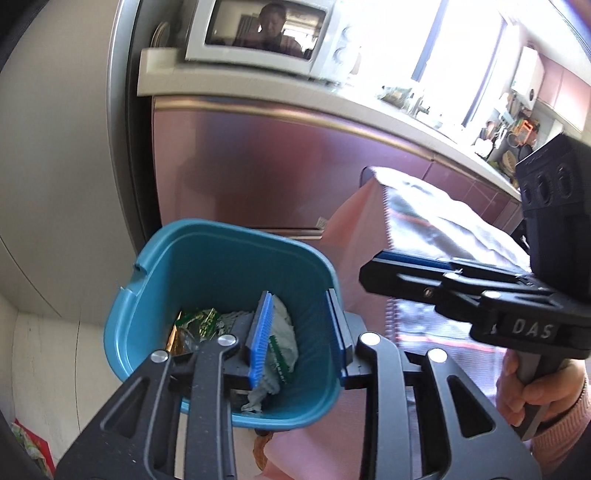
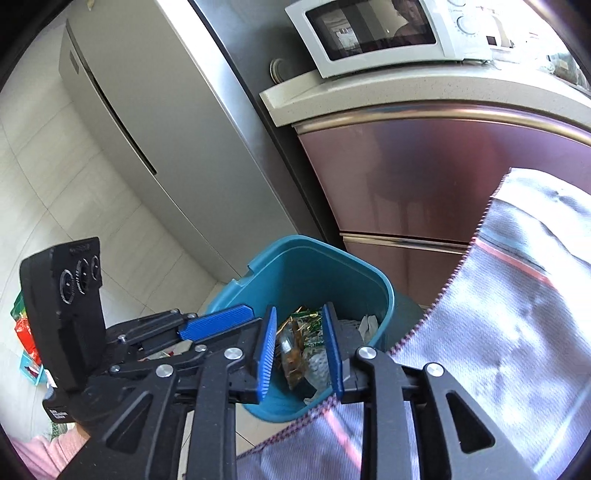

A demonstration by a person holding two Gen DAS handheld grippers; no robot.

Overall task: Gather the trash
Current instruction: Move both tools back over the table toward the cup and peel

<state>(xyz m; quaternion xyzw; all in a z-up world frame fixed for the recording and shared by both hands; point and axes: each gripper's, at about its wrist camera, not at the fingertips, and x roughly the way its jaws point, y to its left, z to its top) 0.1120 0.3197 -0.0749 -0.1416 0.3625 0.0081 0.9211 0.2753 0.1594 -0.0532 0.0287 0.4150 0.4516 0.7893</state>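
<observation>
Left gripper (image 1: 301, 332): fingers parted wide, gripping nothing, poised over the mouth of the teal bin (image 1: 207, 254). Right gripper (image 2: 299, 347): fingers also parted, nothing held, above the bin too. Wrappers (image 2: 295, 332) lie inside the bin. Grey cloth (image 2: 498, 332) just beside it; microwave (image 2: 380, 33) above.

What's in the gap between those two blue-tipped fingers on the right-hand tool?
Nothing is gripped there. In the right wrist view the open right gripper hangs above the blue bin, so through the gap you see a green-and-gold wrapper lying inside the bin.
</observation>
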